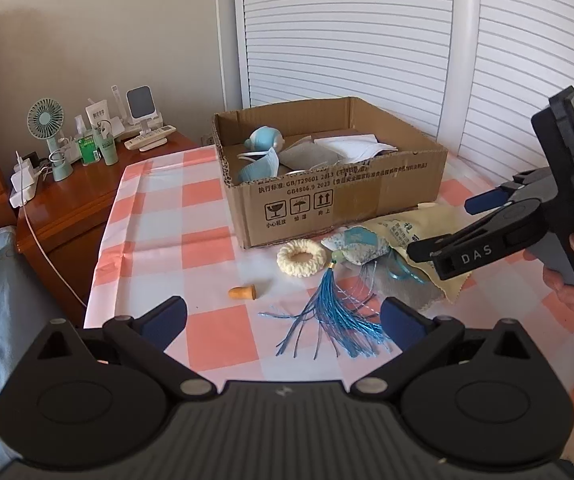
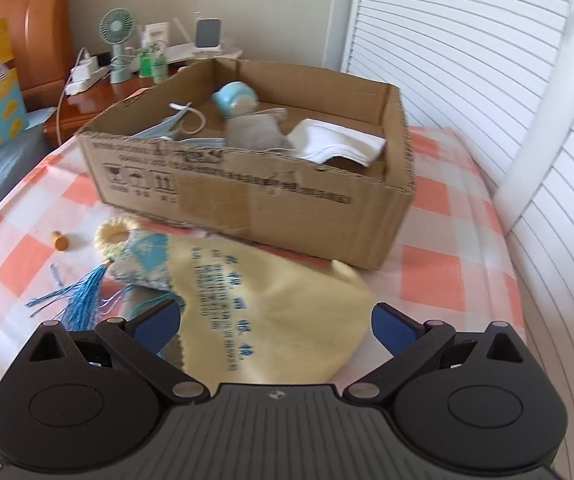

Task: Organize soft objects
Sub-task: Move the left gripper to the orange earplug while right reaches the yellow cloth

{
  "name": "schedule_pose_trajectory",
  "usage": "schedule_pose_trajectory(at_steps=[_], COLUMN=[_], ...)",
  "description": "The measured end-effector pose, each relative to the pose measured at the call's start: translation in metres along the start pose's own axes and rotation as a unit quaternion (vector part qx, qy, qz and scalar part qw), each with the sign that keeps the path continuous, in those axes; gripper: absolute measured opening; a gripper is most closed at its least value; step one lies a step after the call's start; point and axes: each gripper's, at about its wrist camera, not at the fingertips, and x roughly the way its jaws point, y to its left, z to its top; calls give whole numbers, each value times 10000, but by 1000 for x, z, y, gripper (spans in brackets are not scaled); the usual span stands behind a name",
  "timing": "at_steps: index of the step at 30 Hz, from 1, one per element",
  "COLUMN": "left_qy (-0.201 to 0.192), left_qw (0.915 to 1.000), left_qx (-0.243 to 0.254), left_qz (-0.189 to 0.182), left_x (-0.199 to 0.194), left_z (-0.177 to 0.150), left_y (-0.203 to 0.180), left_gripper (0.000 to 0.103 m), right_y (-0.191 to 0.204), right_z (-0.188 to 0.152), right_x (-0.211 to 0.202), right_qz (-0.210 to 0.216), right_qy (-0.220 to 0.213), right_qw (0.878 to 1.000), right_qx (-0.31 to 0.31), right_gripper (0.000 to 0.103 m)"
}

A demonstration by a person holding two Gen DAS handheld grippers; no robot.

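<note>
1. Brown cardboard box [image 2: 255,204]: print on front wall is blurry in right wrist view, can't read it.
2. Pale yellow printed cloth [image 2: 271,316]: near edge hidden behind gripper body; blue words too smeared to read.
3. Grey cloth [image 1: 403,284]: mostly under yellow cloth.
4. Bottles on brown wooden nightstand [image 1: 71,196]: labels too small.

Both looking forward, low and close over the checked cloth [image 1: 207,216] — sharing the cardboard box [image 1: 327,204] [image 2: 247,200] and yellow cloth [image 2: 287,300].
</note>
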Motion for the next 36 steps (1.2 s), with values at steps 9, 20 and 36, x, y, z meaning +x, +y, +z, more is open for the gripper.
schedule_pose_trajectory(at_steps=[9,20,36], left_qy=[20,108,336], left_qw=[10000,9999,9982], left_qx=[48,103,-416], left_qz=[8,-47,262], left_x=[-1,7,63], left_z=[-1,-1,-1], left_y=[-2,-6,34], left_gripper=[102,102,92], right_y=[3,-25,-32], right_z=[1,-8,-21], right_x=[16,29,26], right_qz=[-558,-354,-150], right_qy=[22,119,-125], right_qw=[9983,9992,9991], right_qx=[-162,126,376], right_gripper=[103,103,103])
